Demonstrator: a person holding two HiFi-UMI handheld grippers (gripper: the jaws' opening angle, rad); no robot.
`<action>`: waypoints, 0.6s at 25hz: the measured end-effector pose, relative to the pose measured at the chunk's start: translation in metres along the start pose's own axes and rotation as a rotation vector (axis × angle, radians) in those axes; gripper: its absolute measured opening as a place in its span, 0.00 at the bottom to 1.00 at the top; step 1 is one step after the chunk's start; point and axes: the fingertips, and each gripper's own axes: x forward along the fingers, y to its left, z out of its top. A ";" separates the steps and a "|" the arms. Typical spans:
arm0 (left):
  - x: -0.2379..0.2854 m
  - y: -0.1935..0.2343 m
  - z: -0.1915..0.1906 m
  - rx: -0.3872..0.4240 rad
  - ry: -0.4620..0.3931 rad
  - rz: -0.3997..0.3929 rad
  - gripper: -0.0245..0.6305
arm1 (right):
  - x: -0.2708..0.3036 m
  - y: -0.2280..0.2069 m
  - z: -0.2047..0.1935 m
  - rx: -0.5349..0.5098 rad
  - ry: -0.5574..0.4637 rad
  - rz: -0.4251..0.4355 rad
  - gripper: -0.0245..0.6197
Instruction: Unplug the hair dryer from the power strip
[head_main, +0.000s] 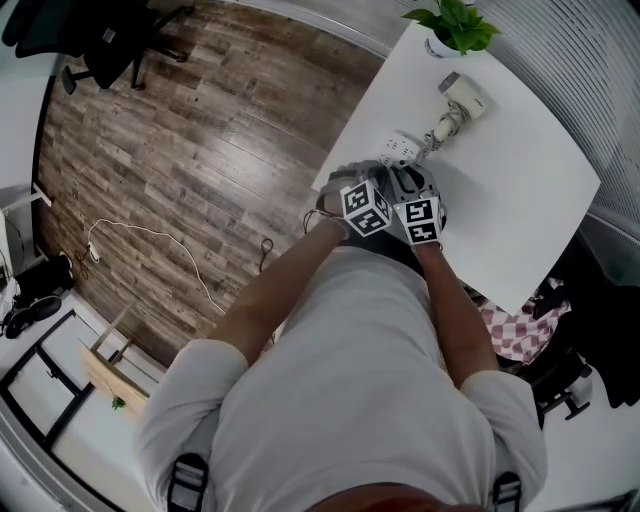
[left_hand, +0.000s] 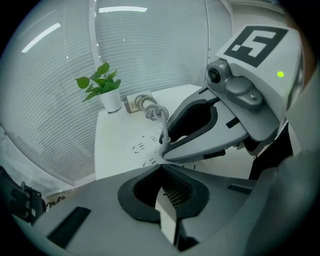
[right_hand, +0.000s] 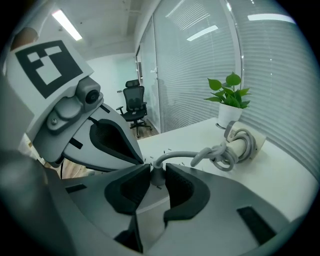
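I am at the grip: my right tongs (right_hand: 158, 168) pinch the grey plug (right_hand: 157, 176) seated in the power strip (left_hand: 141, 146), and my left tongs (left_hand: 161, 168), pressed together, seem to hold the strip down. Next comes a straight pull, I judge. The head view hides the plug behind both tongs but shows the hair dryer (head_main: 462, 100) lying farther along the worktop (head_main: 520, 190).

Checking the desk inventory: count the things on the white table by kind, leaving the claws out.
Green leafy plant in a white pot: 1
Cream plastic hair dryer with coiled grey cord and grey plug: 1
White plastic power strip: 1
Total: 3
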 end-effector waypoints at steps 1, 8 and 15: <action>0.000 0.000 0.000 0.003 0.016 0.000 0.08 | 0.000 0.000 0.001 0.017 -0.004 0.004 0.21; 0.000 0.000 -0.001 -0.026 0.036 -0.026 0.08 | -0.006 0.000 0.003 0.068 -0.019 0.032 0.17; 0.002 -0.001 -0.001 0.010 0.075 -0.010 0.08 | -0.009 -0.002 0.008 0.097 -0.042 0.034 0.15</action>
